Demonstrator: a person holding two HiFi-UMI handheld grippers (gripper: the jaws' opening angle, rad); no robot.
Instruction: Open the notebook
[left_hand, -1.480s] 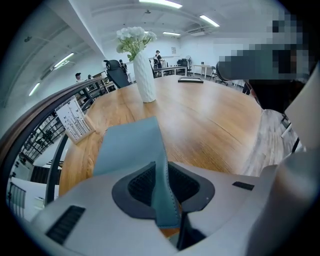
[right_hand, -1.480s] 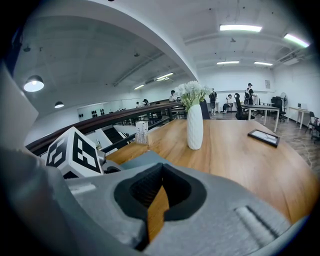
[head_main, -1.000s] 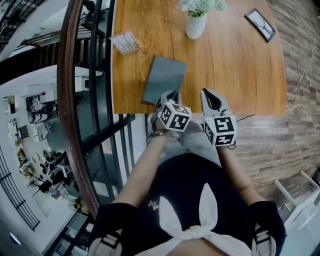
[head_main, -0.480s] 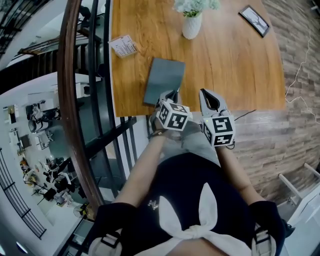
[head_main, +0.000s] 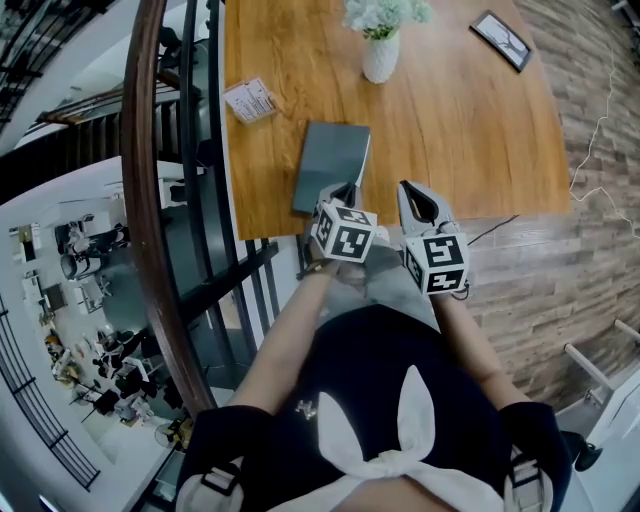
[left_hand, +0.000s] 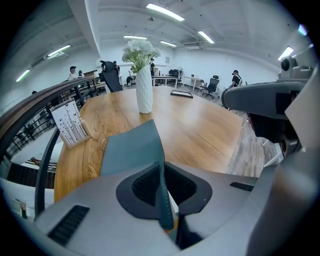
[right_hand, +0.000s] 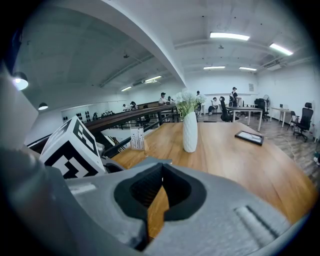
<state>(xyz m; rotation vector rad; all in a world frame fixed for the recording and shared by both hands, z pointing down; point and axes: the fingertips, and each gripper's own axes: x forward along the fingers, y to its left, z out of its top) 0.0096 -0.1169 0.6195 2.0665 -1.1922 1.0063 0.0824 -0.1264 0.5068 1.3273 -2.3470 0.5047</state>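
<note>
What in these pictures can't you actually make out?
Pages of the notebook: hidden under its cover, every view.
Print on the card: too small, every view.
Picture in the frame: too small, every view.
The flowers: cut off by the top edge, head view.

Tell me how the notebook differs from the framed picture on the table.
The notebook is plain grey; the framed picture is black-rimmed, white inside. The notebook's cover is lifted at its near corner; the framed picture lies flat. Both rest on the wooden table.
</note>
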